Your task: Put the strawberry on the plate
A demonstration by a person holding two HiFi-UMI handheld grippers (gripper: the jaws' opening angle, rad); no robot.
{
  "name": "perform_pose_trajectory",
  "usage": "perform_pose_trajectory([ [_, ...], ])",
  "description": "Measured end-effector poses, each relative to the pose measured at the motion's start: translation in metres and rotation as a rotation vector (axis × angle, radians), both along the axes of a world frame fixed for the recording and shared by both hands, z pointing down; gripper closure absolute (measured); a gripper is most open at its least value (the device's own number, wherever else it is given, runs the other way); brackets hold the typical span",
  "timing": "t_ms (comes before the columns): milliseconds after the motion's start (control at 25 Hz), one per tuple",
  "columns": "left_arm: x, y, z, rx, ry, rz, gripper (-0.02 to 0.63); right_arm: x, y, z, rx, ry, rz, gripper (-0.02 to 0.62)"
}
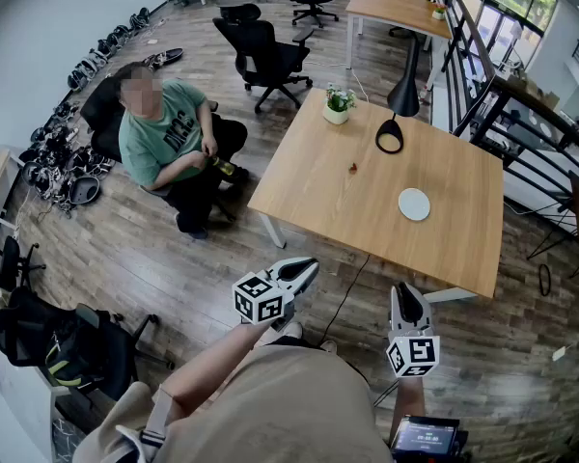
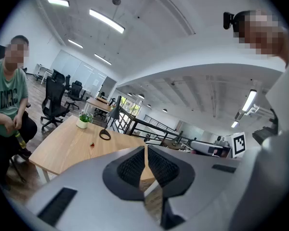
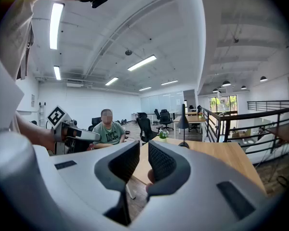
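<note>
red strawberry (image 1: 352, 169), white plate (image 1: 414, 204), pale wood table (image 1: 309, 181), black lamp (image 1: 402, 95), green shirt (image 1: 159, 128), black office chair (image 1: 270, 61)

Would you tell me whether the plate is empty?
Empty: the plate is bare; the strawberry lies apart from it on the table.

A light wooden table (image 1: 318, 196) stands on the plank floor (image 1: 154, 258). A black desk lamp (image 1: 390, 139) rests its ring base near the table's far edge. A small potted plant (image 1: 338, 105) sits left of the lamp. The strawberry (image 1: 352, 169) lies in front of the lamp, slightly left. The round white plate (image 1: 414, 204) lies farther in front, slightly right.
</note>
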State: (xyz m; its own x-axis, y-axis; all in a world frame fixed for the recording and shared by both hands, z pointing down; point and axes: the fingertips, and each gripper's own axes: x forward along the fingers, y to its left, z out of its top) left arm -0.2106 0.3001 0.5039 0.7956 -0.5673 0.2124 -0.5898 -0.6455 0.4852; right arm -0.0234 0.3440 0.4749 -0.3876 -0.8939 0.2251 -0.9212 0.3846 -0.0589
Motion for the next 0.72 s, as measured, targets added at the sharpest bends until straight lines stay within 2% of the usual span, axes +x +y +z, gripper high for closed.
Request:
perform_pose_trajectory([
  [320,0.001,0.013,-0.001,0.0,-0.002,0.001,0.6,0.0,0.009,-0.002,-0.003,-0.005,0.001,0.532],
  [520,0.004,0.02,0.001,-0.005,-0.003,0.003,0.6,0.003,0.014,-0.007,-0.005,-0.103,-0.003,0.529],
  [720,0.01,0.023,0.003,-0.009,-0.011,0.001,0.6,0.006,0.016,-0.004,-0.01,-0.09,-0.01,0.529],
])
